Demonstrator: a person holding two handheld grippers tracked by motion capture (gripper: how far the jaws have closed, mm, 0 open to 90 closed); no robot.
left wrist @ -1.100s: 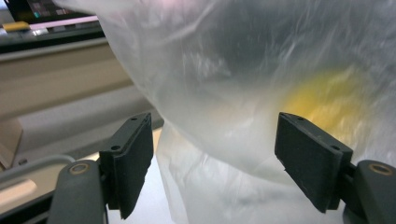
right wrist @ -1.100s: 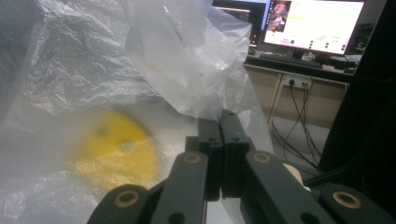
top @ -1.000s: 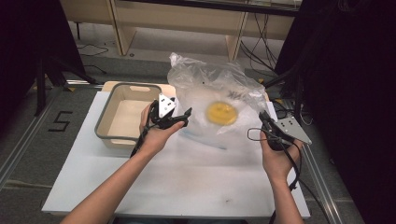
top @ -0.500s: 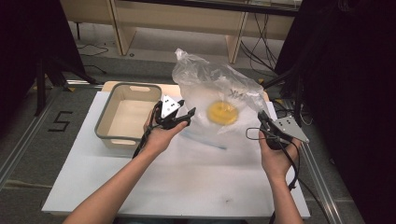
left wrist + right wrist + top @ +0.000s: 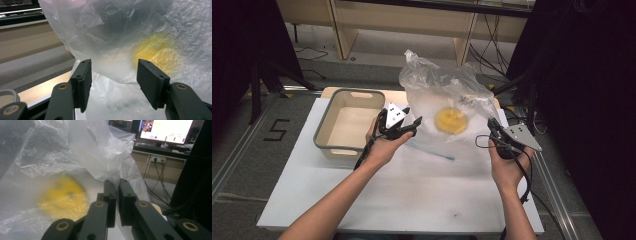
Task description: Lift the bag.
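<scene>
I've got the right gripper (image 5: 493, 126) pinched shut on the plastic bag (image 5: 447, 90)'s right edge so it stays propped up, while my left gripper (image 5: 411, 120) sits wide open and empty at its left side, ready to grab near the yellow thing (image 5: 450, 120) inside.

Overhead light is washing the white surface (image 5: 412, 190) bright; room edges are sinking dark, and the bag (image 5: 447, 95) is blurring softly.

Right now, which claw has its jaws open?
The left claw: its jaws stand wide apart before the plastic bag. The right claw has its jaws closed together.
</scene>
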